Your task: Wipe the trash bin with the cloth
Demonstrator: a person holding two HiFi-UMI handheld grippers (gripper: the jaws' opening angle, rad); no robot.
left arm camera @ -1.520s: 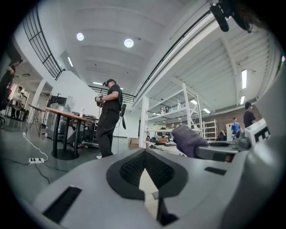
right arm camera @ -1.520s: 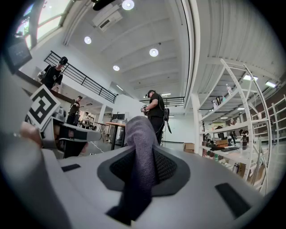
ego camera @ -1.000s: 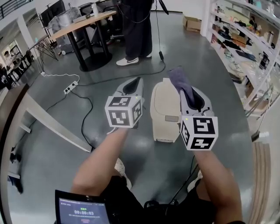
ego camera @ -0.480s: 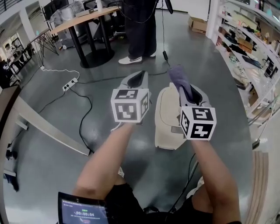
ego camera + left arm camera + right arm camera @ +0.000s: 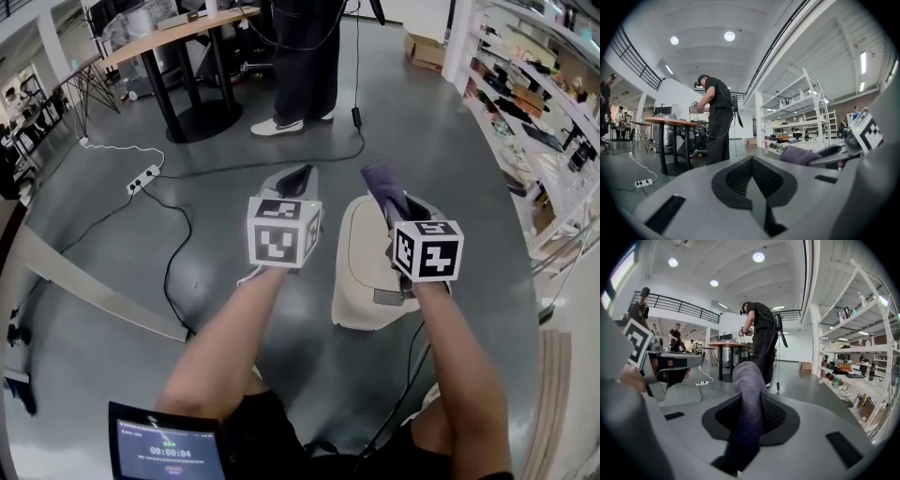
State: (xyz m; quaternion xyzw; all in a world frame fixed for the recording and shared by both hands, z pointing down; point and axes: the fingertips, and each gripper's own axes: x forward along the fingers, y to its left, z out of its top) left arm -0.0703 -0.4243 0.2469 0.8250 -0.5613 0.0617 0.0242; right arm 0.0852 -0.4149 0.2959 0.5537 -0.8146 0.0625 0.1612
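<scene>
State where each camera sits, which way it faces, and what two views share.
Head view: on the person's head, facing steeply down at the trash bin; both forearms show.
Left gripper view: on the left gripper, looking along its shut jaws toward a standing person.
Right gripper view: on the right gripper, looking along jaws shut on the cloth.
Both gripper views share that person and the cloth.

A small screen [image 5: 167, 452] at the lower edge of the head view shows a timer reading 00:00:04. The fine print above it and the red line below it are too small to read. The left marker cube [image 5: 284, 232] and the right marker cube [image 5: 428, 250] bear black-and-white square code patterns, not letters.
</scene>
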